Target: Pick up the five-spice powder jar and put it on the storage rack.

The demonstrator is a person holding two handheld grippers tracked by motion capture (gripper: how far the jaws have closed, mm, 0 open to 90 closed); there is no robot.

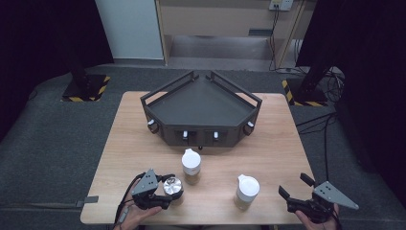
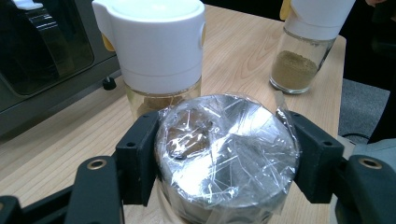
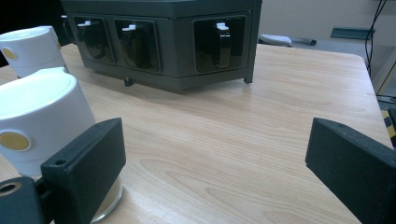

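Observation:
My left gripper (image 1: pixel 168 188) is shut on a silver-capped jar (image 1: pixel 173 188) wrapped in clear film, near the table's front left. In the left gripper view the jar (image 2: pixel 227 154) sits squeezed between both black jaws. Just behind it stands a white-capped glass jar (image 1: pixel 191 166), (image 2: pixel 159 51) holding brown powder. A second white-capped jar (image 1: pixel 247 191), (image 2: pixel 306 42) stands front centre-right. My right gripper (image 1: pixel 294 188) is open near the front right corner, with nothing between its jaws; the second jar (image 3: pixel 42 126) stands just left of its left jaw.
A dark angular rack (image 1: pixel 202 109), (image 3: pixel 163 42) with small jars in its front windows stands at the back middle of the wooden table (image 1: pixel 273 143). Bare wood lies between the rack and my right gripper. Cables (image 1: pixel 316 122) run on the floor at the right.

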